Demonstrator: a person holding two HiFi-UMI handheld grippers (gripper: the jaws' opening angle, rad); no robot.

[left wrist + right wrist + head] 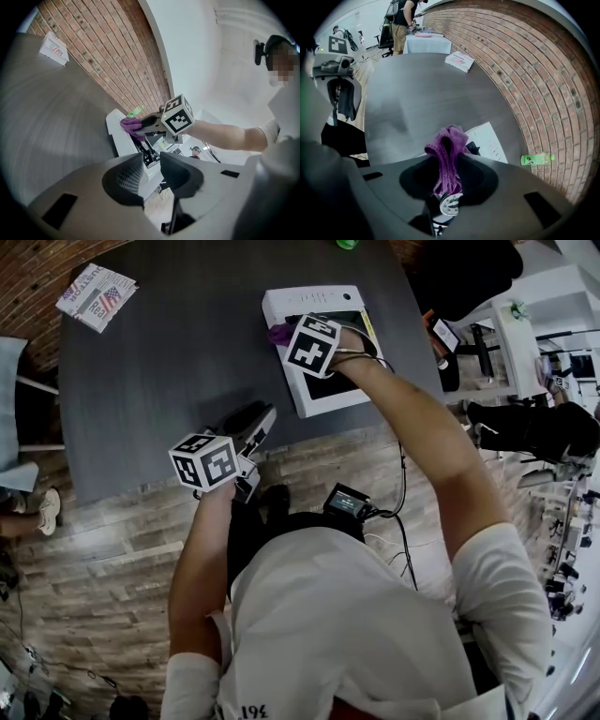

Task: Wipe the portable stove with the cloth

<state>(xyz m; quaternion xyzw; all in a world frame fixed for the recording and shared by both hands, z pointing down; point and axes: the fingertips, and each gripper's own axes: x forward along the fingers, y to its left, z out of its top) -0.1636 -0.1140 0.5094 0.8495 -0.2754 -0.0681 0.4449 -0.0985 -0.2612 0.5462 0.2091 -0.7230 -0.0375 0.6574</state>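
1. Portable stove [330, 385]: upper centre of the head view, flat on dark table [169, 362].
2. Cloth [449, 136]: purple, clamped in right gripper [446, 164], bunched forward at the stove's edge, likely for wiping.
3. Left gripper [151, 171]: jaws apart, empty, held clear at lower left.

stove [281, 307]: on the desk [169, 381], right side
cloth [279, 333]: at the stove's left rim, in the right tongs [444, 168]
booklet [96, 296]: desk's far left corner
bottle [348, 244]: behind the stove
left tongs [251, 427]: over the desk's near edge
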